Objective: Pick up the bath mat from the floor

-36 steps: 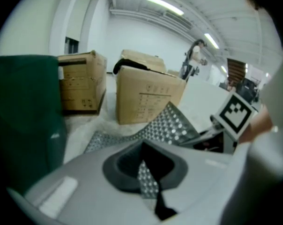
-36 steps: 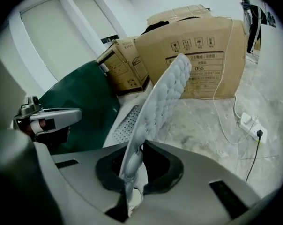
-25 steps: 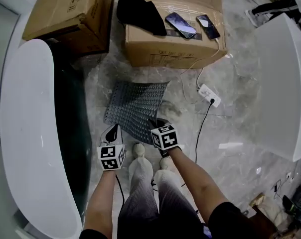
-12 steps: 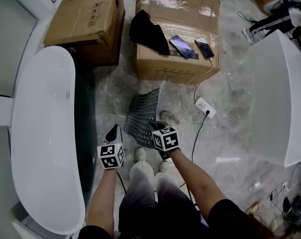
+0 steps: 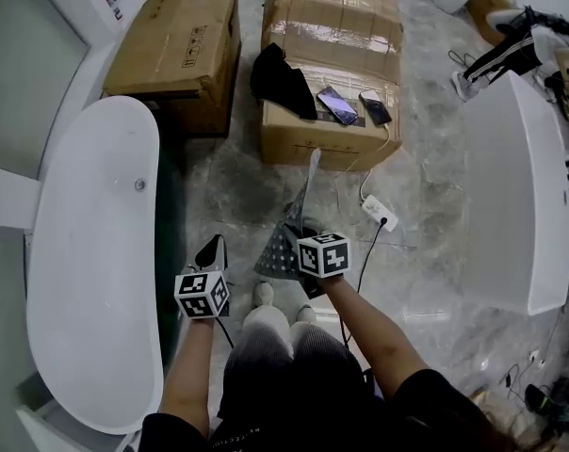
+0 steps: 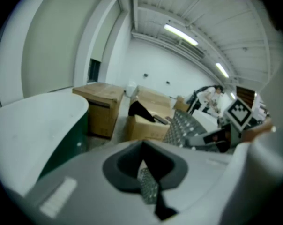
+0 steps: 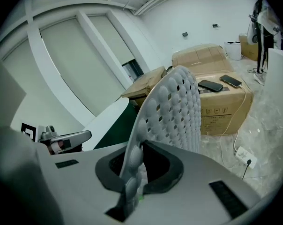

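The grey bath mat (image 5: 283, 250), studded with bumps and holes, hangs off the floor and shows almost edge-on in the head view. My right gripper (image 5: 301, 231) is shut on its near edge. In the right gripper view the mat (image 7: 174, 107) rises out of the jaw slot (image 7: 132, 182) and fills the middle. My left gripper (image 5: 212, 250) hangs to the left, apart from the mat, with its jaws together and nothing between them. In the left gripper view the mat (image 6: 181, 125) and the right gripper (image 6: 216, 137) show at the right, beyond the left gripper's own jaws (image 6: 148, 186).
A white bathtub (image 5: 87, 252) runs along the left. Two cardboard boxes (image 5: 176, 50) (image 5: 332, 26) stand ahead; the nearer carries a black cloth (image 5: 283, 81) and two phones (image 5: 339, 104). A power strip (image 5: 377, 213) with cables lies on the marble floor. A white counter (image 5: 515, 186) stands right.
The mat lay flat on the floor; now it hangs lifted from my right gripper. Both grippers and the view have risen. The left gripper has stayed apart from the mat.
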Available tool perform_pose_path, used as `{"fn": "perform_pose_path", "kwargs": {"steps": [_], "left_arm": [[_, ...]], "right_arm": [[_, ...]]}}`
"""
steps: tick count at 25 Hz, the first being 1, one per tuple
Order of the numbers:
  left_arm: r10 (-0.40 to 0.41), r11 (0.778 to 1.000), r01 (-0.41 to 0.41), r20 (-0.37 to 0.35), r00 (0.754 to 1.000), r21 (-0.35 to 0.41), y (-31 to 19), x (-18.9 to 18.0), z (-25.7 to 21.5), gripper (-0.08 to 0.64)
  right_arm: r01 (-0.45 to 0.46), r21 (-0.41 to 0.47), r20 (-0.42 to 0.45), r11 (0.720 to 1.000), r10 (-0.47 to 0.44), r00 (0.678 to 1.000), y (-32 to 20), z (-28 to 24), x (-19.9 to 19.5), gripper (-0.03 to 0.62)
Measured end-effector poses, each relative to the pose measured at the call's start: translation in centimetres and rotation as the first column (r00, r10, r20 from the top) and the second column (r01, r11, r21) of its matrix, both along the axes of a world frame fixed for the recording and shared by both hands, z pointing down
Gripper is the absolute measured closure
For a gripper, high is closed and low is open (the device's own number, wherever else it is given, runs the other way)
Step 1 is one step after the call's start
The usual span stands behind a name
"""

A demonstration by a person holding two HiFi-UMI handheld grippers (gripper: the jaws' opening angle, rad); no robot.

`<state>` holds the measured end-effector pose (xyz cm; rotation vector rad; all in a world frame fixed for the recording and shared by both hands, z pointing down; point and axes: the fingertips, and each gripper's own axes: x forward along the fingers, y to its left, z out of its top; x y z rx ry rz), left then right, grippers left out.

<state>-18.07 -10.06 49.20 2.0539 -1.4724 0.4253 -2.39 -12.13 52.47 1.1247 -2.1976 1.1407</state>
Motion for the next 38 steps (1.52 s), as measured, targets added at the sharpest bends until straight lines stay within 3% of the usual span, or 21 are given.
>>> {"fn": "perform_pose_path", "kwargs": {"steps": [10, 15, 23, 27, 33, 38], "left_arm": [[0.031, 0.998, -0.029, -0.038, 0.999, 0.054, 1.1, 0.0, -5.6, 0.554], [0.012, 0.997, -0.004, -0.109, 0.994, 0.072, 1.6, -0.6, -7.5, 0.555], [0.023, 0.995, -0.009, -0.132, 0.991, 0.101, 1.7, -1.6, -10.1, 0.554], [-0.001, 0.996, 0.02, -0.226, 0.974, 0.082, 1.7, -2.0, -11.1, 0.555], [0.038, 0.994, -0.021, -0.157, 0.987, 0.111, 2.2, -2.0, -11.9, 0.555], [0.051, 0.993, -0.03, -0.174, 0.983, 0.118, 2.5, -1.9, -12.2, 0.555]], "right_arm": [[-0.043, 0.079, 0.045, 0.996, 0.04, 0.998, 1.2, -7.0, 1.3, 0.578], [-0.041, 0.111, 0.092, 0.993, 0.031, 0.995, 1.7, -10.2, 0.3, 0.578], [-0.041, 0.18, 0.142, 0.983, 0.015, 0.99, 1.5, -14.6, -1.7, 0.578], [-0.042, 0.196, 0.135, 0.98, 0.016, 0.991, 2.0, -15.2, -2.4, 0.578], [-0.05, 0.195, 0.135, 0.98, 0.024, 0.991, 2.7, -15.5, -2.8, 0.578], [-0.053, 0.195, 0.136, 0.979, 0.026, 0.99, 2.7, -15.6, -2.9, 0.578]]}}
